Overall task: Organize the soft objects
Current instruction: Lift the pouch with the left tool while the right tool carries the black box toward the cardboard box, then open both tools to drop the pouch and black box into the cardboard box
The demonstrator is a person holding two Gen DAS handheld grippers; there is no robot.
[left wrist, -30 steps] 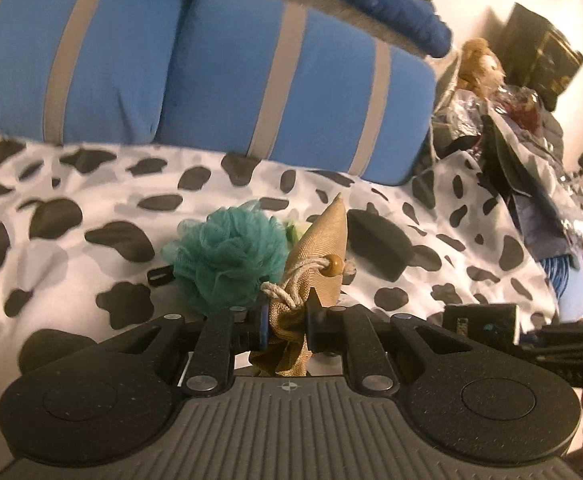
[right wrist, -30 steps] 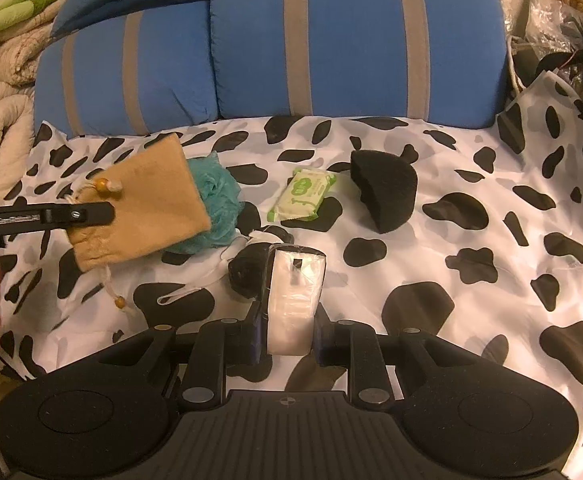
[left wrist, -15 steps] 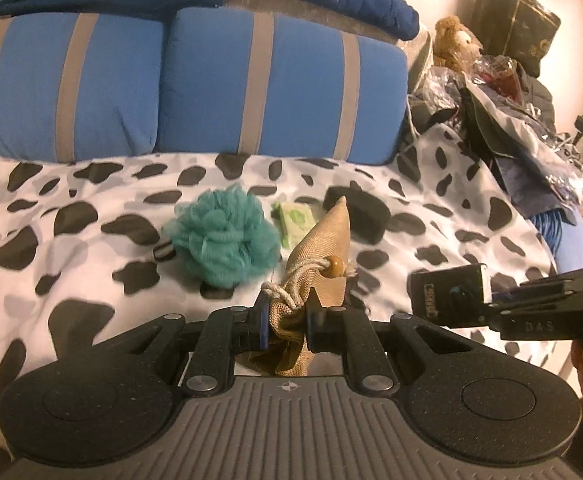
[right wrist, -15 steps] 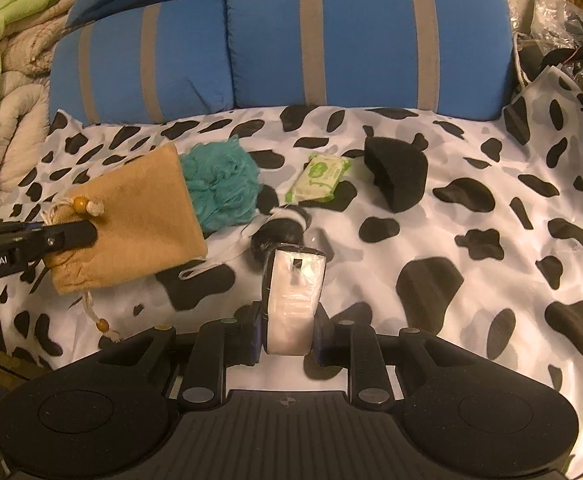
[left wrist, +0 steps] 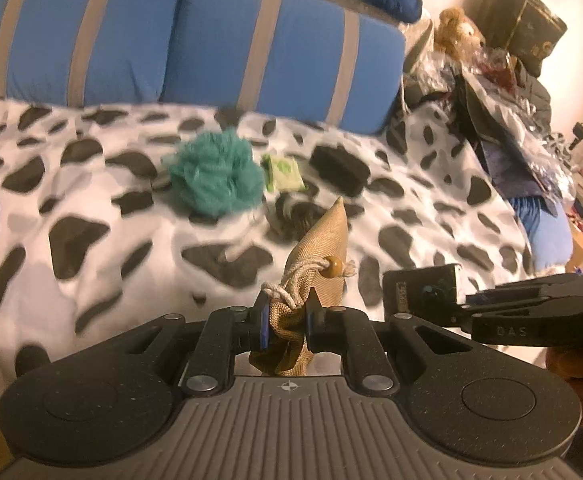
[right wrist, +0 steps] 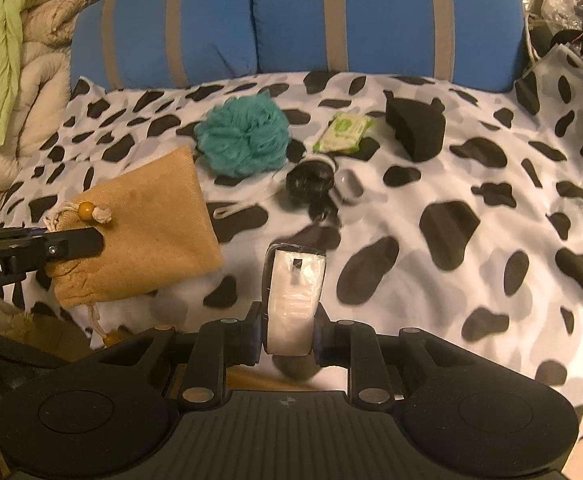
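Your left gripper (left wrist: 285,314) has its jaws pinching the gathered neck of the pouch (right wrist: 147,224), just below the drawstring and its wooden bead (right wrist: 86,211). That grip point looks deliberate: the cinched neck is the only firm part of a limp bag, and holding there lets the body hang free and keeps the mouth within reach. The pouch hangs clear above the near left corner of the bed (right wrist: 491,216), not resting on the cover.

Your right gripper (right wrist: 291,316) has its jaws pressed onto the flat sides of a tissue pack (right wrist: 295,288), held on edge with its narrow end pointing forward. In my judgement that suits feeding it into a narrow opening. The pack is off the cover, near the front edge at the middle, beside the pouch but well apart from it.

Left on the cover towards the pillows (right wrist: 371,16): the loofah (right wrist: 243,136) left of centre, the wipes (right wrist: 343,132) just beyond the middle, the black sponge (right wrist: 415,128) to their right, and a small dark strapped item (right wrist: 311,180) I cannot identify.

Finding: the pouch mouth appears drawn shut. You will probably need to loosen it before the pack can go in, and one pinch point gives little help in spreading it.
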